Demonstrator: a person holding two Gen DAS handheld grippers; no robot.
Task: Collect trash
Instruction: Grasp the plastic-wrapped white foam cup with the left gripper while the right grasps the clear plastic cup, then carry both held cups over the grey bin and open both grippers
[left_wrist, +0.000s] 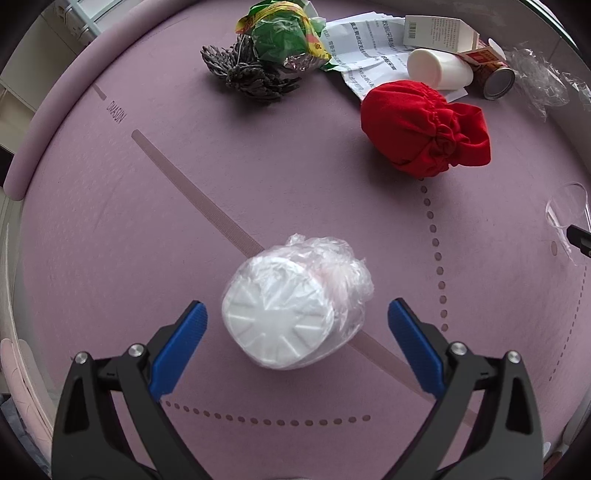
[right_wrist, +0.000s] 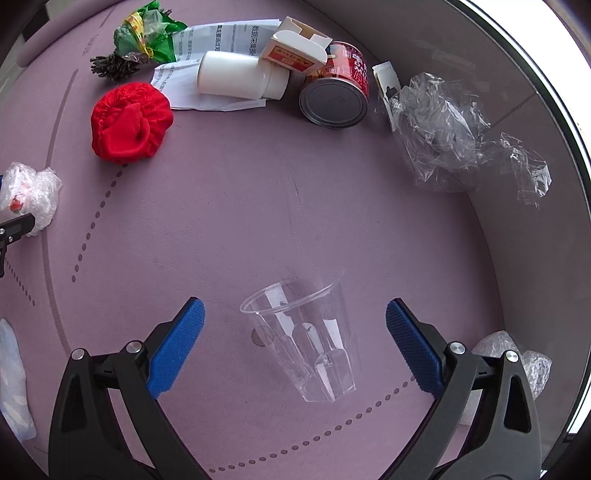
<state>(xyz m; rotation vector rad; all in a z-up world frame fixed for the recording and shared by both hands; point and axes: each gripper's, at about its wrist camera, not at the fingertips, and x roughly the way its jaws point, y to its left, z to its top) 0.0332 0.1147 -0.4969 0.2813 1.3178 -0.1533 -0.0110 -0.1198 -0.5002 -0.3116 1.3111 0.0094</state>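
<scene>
On a purple mat (left_wrist: 147, 229), a white foam cup wrapped in clear plastic film (left_wrist: 288, 314) lies on its side, its base between the fingers of my left gripper (left_wrist: 297, 321), which is open and not touching it. A clear plastic cup (right_wrist: 306, 332) lies tilted between the fingers of my right gripper (right_wrist: 295, 321), also open. The wrapped cup also shows at the left edge of the right wrist view (right_wrist: 29, 195). The clear cup shows at the right edge of the left wrist view (left_wrist: 567, 206).
At the far side lie a red cloth pouch (left_wrist: 421, 125), a green wrapper (left_wrist: 284, 33), a dark dried bunch (left_wrist: 247, 74), printed paper (left_wrist: 362, 40), a white bottle (right_wrist: 240, 75), a carton (right_wrist: 295, 48), a red can (right_wrist: 336, 88) and crumpled clear film (right_wrist: 443, 136).
</scene>
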